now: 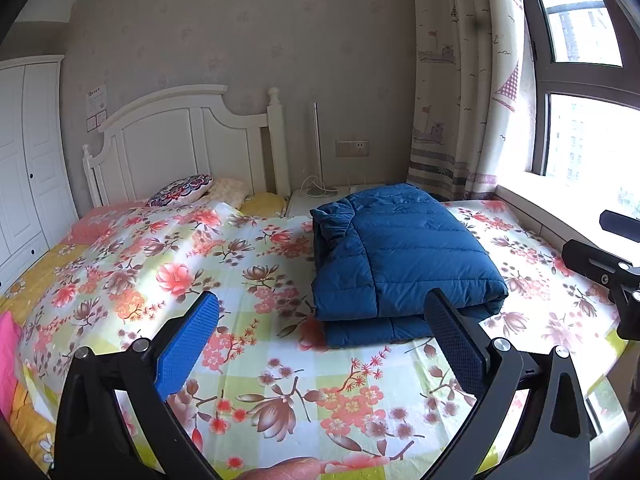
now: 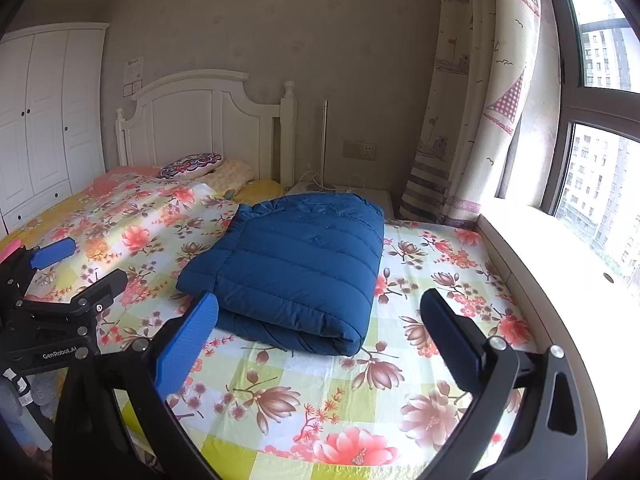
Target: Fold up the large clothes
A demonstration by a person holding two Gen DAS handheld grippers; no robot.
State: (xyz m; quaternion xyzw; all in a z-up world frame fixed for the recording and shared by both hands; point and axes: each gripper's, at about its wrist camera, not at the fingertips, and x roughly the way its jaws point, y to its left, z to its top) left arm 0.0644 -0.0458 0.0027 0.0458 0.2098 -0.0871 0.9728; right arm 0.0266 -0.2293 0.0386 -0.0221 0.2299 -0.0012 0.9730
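A dark blue quilted puffer jacket [image 1: 400, 256] lies folded into a thick rectangular bundle on the floral bedsheet [image 1: 180, 264]; it also shows in the right wrist view [image 2: 296, 268]. My left gripper [image 1: 324, 312] is open and empty, held above the sheet just in front of the jacket's near left corner. My right gripper [image 2: 320, 312] is open and empty, just in front of the jacket's near right edge. The right gripper shows at the right edge of the left wrist view [image 1: 600, 248], and the left gripper at the left edge of the right wrist view [image 2: 76, 268]. Neither touches the jacket.
A white headboard [image 1: 180, 140] and pillows [image 1: 184, 192] are at the far end of the bed. A white nightstand [image 2: 360, 196] with a lamp stands behind the jacket. A curtain [image 2: 472, 120] and window sill [image 2: 560, 248] are on the right, a white wardrobe [image 2: 44, 120] on the left.
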